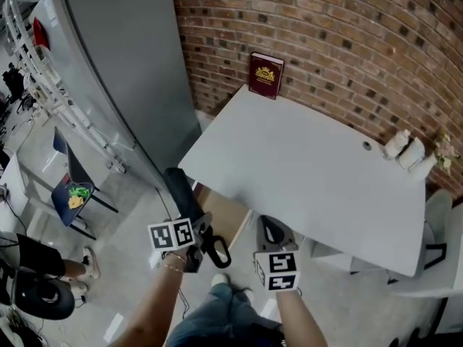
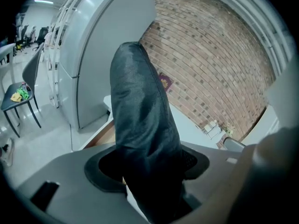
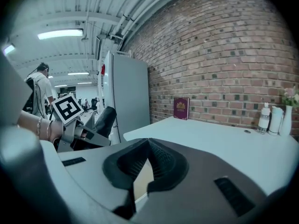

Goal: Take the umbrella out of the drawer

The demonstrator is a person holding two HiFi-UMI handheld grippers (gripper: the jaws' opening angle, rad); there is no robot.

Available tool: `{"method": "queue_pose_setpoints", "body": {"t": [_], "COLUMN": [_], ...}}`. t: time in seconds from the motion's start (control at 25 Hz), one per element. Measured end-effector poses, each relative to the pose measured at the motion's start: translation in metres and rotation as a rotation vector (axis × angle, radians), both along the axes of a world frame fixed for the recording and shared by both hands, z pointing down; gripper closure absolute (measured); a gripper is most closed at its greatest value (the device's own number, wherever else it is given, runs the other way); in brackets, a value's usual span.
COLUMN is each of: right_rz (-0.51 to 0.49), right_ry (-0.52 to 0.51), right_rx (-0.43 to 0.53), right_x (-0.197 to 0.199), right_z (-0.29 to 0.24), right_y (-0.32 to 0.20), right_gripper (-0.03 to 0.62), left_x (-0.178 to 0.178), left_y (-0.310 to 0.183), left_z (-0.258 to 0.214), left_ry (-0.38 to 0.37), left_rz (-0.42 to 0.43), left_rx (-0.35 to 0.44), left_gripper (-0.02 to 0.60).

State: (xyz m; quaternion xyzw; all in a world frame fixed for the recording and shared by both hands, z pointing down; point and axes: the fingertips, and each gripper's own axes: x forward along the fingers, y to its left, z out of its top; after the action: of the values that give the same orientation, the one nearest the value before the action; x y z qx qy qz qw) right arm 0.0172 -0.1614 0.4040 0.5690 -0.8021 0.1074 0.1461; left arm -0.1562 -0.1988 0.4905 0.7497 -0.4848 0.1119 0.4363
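left gripper [image 1: 194, 237] clamps the black folded umbrella [image 1: 177, 186], held up beside the white desk [image 1: 304, 165], above the open drawer [image 1: 226, 219]; right gripper [image 1: 271, 231] is closed on nothing. a maroon book [image 1: 265, 74] stands against the brick wall [image 1: 325, 27], white bottles [image 1: 405, 149] sit far right, a grey cabinet [image 1: 116, 71] flanks the desk.
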Motion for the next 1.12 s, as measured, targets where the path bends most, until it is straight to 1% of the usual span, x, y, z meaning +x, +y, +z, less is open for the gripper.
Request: {"method": "queue_pose_setpoints", "body": {"t": [0.24,0.44,0.6,0.84,0.96,1.12], "right_rz": [0.016,0.046,0.043,0.007,-0.008,-0.003], "right_ry": [0.003,-0.018,-0.014,0.033,0.054,0.061], "right_rx": [0.091,0.143,0.184,0.255,0.296,0.351], "right_x": [-0.006,0.000,0.002,0.000,-0.002,0.001], "right_z": [-0.054,-0.080,-0.097,-0.127,-0.143,-0.165], "right_y": [-0.001,0.004,0.009,0.018,0.020,0.025], "right_gripper": [0.606,0.606,0.606,0.606,0.606,0.605], "left_x": [-0.005,-0.004,-0.005,-0.004,-0.002,-0.002], "left_y": [-0.005,-0.004,-0.002,0.007,0.011,0.018], "left_z": [-0.049,-0.083,-0.109,-0.165,-0.192,-0.221], "left_ry": [-0.031,-0.068,-0.103,-0.158,-0.199,-0.264], "left_rz": [0.013,0.028,0.029,0.047,0.057,0.050], "left_rx": [0.111,0.212,0.295,0.488,0.590,0.707], "left_gripper": [0.301,0.301,0.301,0.301,0.301,0.301]}}
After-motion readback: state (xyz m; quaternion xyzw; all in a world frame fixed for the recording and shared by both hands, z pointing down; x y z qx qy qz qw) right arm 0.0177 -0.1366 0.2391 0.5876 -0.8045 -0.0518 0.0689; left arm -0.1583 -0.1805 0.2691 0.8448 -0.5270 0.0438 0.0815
